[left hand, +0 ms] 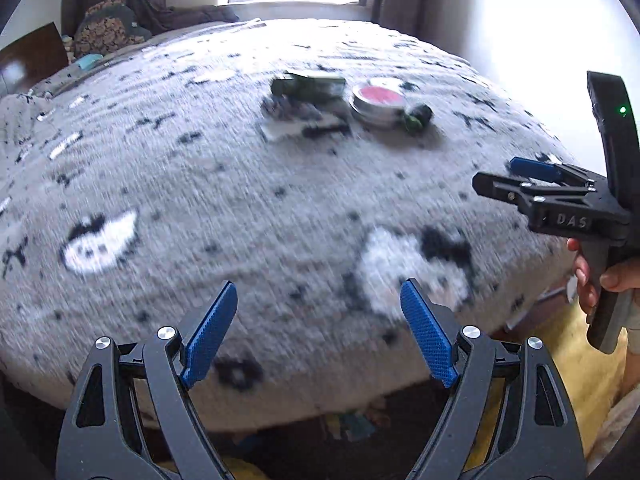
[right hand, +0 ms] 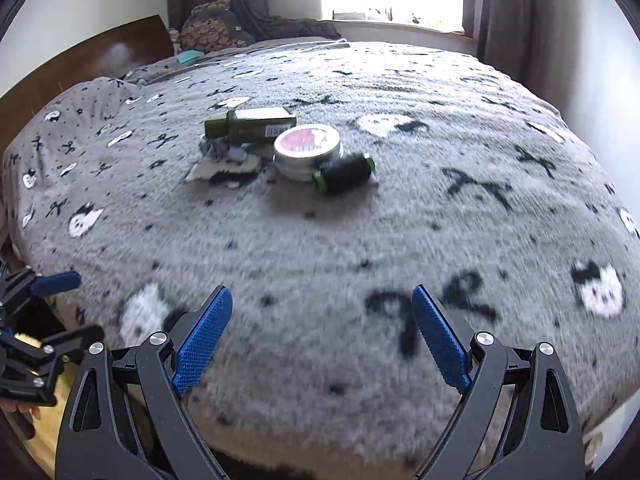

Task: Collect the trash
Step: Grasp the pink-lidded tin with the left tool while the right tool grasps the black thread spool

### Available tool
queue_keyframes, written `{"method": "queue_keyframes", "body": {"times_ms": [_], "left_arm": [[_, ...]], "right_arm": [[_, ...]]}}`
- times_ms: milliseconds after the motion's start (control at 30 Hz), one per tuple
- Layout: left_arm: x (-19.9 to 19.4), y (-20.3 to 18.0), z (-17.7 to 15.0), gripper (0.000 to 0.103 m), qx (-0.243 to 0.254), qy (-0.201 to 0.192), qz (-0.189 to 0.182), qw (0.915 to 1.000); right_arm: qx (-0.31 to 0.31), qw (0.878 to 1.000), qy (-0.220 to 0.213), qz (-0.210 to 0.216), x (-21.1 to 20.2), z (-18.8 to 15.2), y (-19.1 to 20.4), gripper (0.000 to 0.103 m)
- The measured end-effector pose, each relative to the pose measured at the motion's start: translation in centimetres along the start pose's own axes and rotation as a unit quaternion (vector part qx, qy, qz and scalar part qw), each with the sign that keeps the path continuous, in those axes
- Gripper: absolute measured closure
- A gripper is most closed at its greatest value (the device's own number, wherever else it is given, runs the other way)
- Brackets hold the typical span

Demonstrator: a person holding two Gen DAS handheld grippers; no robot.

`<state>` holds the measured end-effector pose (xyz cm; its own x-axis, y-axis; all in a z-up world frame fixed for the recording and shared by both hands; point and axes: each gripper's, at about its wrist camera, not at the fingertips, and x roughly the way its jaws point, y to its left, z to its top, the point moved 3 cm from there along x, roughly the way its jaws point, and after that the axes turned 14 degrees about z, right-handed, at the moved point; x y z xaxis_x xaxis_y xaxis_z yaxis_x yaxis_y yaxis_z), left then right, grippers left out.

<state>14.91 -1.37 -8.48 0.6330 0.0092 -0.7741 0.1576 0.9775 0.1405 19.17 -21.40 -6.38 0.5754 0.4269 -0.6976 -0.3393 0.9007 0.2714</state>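
A small pile of items lies mid-bed on the grey blanket (right hand: 320, 240): a dark green box (right hand: 256, 123), a round tin with a pink lid (right hand: 307, 145), a black spool with green ends (right hand: 345, 172), and crumpled scraps (right hand: 226, 160). The left wrist view shows the same box (left hand: 308, 85), tin (left hand: 378, 102), spool (left hand: 418, 116) and scraps (left hand: 296, 120). My left gripper (left hand: 318, 312) is open and empty over the bed's near edge. My right gripper (right hand: 322, 316) is open and empty, well short of the pile. It also shows in the left wrist view (left hand: 516, 178).
A wooden headboard (right hand: 100, 60) stands at the left, with pillows (right hand: 212, 26) and clothes at the far corner. Curtains (right hand: 504, 8) frame a bright window behind the bed. A yellow floor (left hand: 568, 360) shows below the bed's near edge.
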Motion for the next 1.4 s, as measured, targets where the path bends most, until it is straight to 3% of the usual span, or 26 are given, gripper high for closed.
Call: {"method": "queue_keyframes", "body": {"times_ms": [167,267,533,633,700,767,900,1100,1200,1400], "left_arm": [[1.8,1.0,3.7,0.024,-0.006,-0.009,0.022,0.9997],[2.8,1.1,4.8,0.025,-0.008,-0.008,0.022,0.9997],[5.3,0.6,7.1,0.025,-0.007,0.002,0.023,0.9997],[6.1,0.4,8.0,0.025,-0.007,0.004,0.025,0.9996],[6.5,0.2,8.5,0.026,-0.009,0.006,0.026,0.9996],[6.8,0.0,8.9,0.027,-0.011,0.007,0.025,0.9996],[7.3,-1.2,9.5,0.027,-0.005,0.009,0.019,0.9998],[8.8,-4.6,10.8,0.028,0.007,0.011,0.001,0.9999],[10.0,-6.8,12.2,0.036,0.008,0.019,-0.013,0.9997],[12.6,-10.4,15.4,0.036,-0.019,0.033,-0.022,0.9990]], "right_arm": [[-0.008,1.000,0.001,-0.025,4.0,2.9,-1.8,0.015],[0.002,1.000,0.006,-0.016,5.4,4.2,-2.9,0.022],[-0.003,1.000,0.025,0.000,8.0,6.8,-4.1,0.025],[-0.002,0.999,0.031,0.010,8.6,7.1,-4.5,0.029],[-0.004,0.999,0.034,0.013,8.8,7.1,-4.5,0.041],[-0.006,0.999,0.032,0.020,8.6,7.0,-4.5,0.046],[0.001,0.999,0.022,0.026,7.4,6.8,-4.9,0.046],[0.020,1.000,-0.002,-0.007,4.0,5.9,-7.4,0.046],[0.034,0.999,-0.002,-0.021,2.9,4.9,-8.9,0.046],[0.041,0.998,-0.006,-0.039,1.0,3.4,-10.7,0.046]]}}
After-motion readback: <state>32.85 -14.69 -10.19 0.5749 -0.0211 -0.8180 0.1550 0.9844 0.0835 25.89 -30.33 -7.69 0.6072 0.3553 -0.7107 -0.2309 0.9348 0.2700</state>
